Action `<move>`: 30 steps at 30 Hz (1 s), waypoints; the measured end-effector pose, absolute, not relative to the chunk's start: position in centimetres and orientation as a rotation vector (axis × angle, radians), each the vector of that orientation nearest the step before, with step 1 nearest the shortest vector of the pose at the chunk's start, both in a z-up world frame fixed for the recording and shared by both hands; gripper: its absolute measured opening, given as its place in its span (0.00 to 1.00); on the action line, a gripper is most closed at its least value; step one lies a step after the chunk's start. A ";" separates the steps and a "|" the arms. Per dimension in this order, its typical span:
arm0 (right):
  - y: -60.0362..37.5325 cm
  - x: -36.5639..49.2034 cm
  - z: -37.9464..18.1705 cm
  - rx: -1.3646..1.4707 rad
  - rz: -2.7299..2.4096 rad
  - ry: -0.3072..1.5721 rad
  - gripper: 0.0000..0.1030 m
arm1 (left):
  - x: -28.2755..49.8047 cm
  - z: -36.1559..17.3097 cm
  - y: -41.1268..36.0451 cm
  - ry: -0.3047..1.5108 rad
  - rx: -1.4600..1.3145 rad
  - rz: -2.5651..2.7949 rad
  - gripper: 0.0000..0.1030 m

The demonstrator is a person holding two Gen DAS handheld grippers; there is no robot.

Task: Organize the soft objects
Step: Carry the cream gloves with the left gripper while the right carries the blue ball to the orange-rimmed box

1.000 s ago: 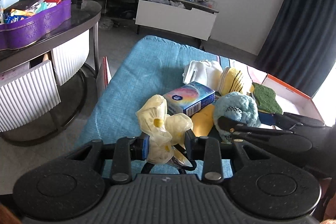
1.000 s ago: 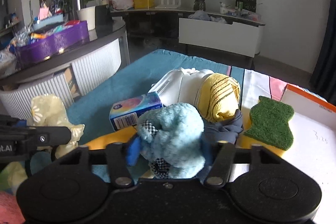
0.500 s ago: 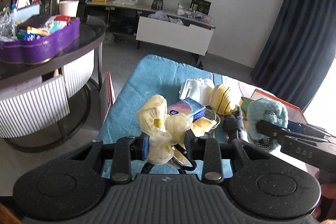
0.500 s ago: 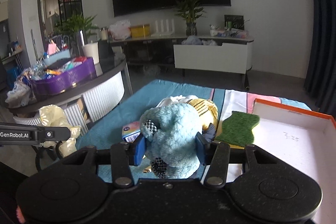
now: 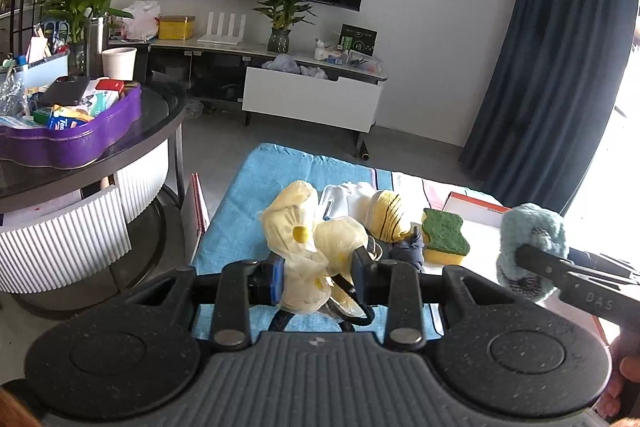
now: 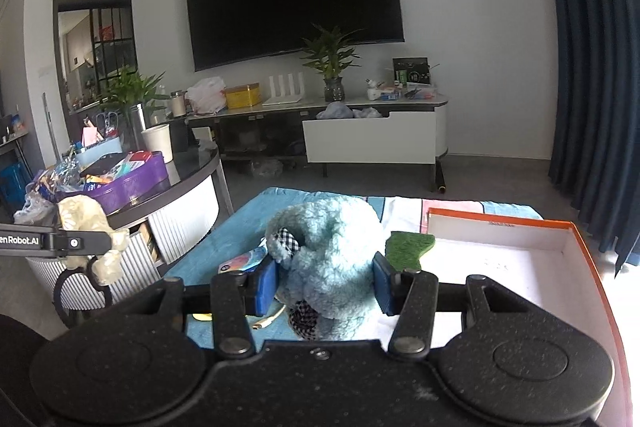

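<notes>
Above the blue-clothed table (image 5: 240, 223), the left gripper (image 5: 318, 277) clamps a pale yellow floral fabric scrunchie (image 5: 308, 243), the right gripper (image 6: 326, 281) a fluffy light-blue plush scrunchie (image 6: 328, 255); both want firm, level carriage to the orange-rimmed white box (image 6: 520, 263).

pale yellow floral scrunchie (image 5: 308, 247); light blue fuzzy scrunchie (image 6: 332, 259).

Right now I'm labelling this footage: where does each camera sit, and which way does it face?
Left wrist: on the left gripper, facing the TV wall over the blue cloth; it clamps a yellow scrunchie; a hand shows at right.
Right wrist: on the right gripper, facing likewise; it clamps a blue fluffy scrunchie.
Shared: both scrunchies, green sponge, orange-rimmed box.
</notes>
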State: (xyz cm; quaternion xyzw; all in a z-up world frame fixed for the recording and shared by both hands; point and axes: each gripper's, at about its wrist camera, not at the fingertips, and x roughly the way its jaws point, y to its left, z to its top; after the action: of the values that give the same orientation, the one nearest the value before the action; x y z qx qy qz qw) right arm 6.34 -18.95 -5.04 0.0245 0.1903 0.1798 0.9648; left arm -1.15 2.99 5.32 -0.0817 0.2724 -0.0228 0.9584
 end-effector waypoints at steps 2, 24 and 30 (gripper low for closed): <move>-19.3 6.2 -5.1 0.054 0.350 0.385 0.57 | -1.1 5.3 3.0 0.553 -0.164 -0.046 0.33; -25.2 7.8 -5.2 0.091 0.203 0.376 0.57 | 3.5 4.4 -6.1 0.585 -0.128 -0.269 0.33; -27.3 8.1 -5.1 0.091 0.155 0.379 0.57 | 5.3 4.4 -8.7 0.595 -0.120 -0.324 0.33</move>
State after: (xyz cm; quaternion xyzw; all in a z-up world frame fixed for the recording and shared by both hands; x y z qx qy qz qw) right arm 8.12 -27.31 -5.05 0.0452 0.1882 0.0770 0.9781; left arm 5.32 -8.73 4.38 -0.0588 0.2918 -0.1586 0.9414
